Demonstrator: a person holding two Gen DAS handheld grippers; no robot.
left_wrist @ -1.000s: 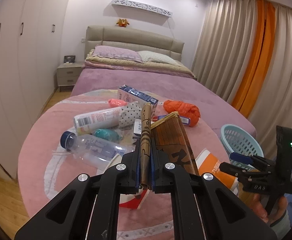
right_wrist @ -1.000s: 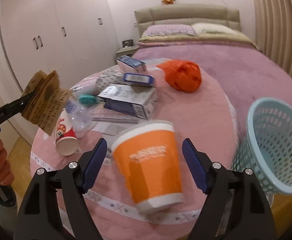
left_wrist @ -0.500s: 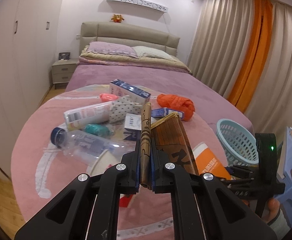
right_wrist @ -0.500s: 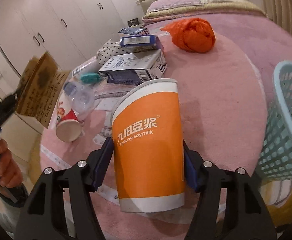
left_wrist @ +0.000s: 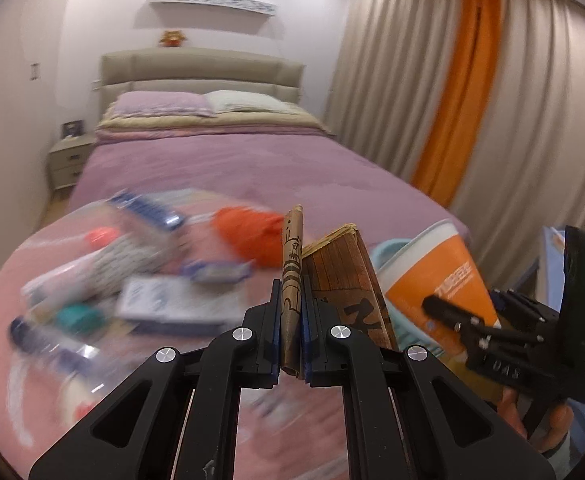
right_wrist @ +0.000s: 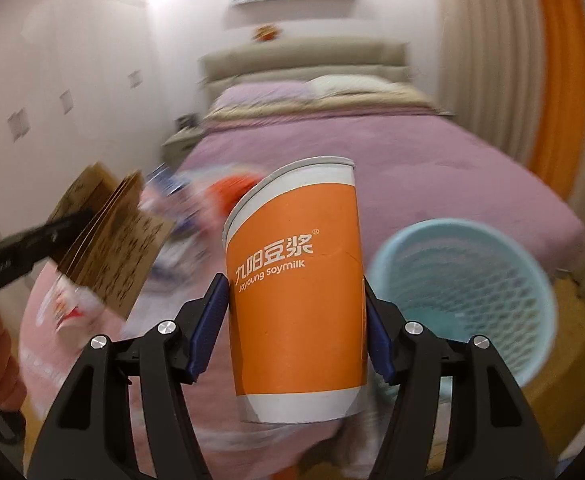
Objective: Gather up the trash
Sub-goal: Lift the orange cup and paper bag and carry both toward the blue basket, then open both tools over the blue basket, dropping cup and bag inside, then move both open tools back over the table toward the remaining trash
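My left gripper (left_wrist: 291, 312) is shut on a folded brown paper bag (left_wrist: 344, 272), held above the pink round rug; the bag also shows at the left of the right wrist view (right_wrist: 112, 240). My right gripper (right_wrist: 294, 308) is shut on an orange and white soymilk paper cup (right_wrist: 296, 292), lifted off the rug and held upright. The cup also shows in the left wrist view (left_wrist: 440, 280). A light blue mesh basket (right_wrist: 464, 296) stands to the right of the cup, lower down.
Blurred trash lies on the pink rug (left_wrist: 32, 264): an orange plastic bag (left_wrist: 248, 232), blue and white boxes (left_wrist: 172, 304), plastic bottles (left_wrist: 48, 340), a red and white paper cup (right_wrist: 64, 304). A purple bed (left_wrist: 232, 160) stands behind. Curtains (left_wrist: 492, 100) hang at the right.
My right gripper closed on the orange cup and lifted it off the rug toward the basket. My left gripper swung right with the paper bag still in it.
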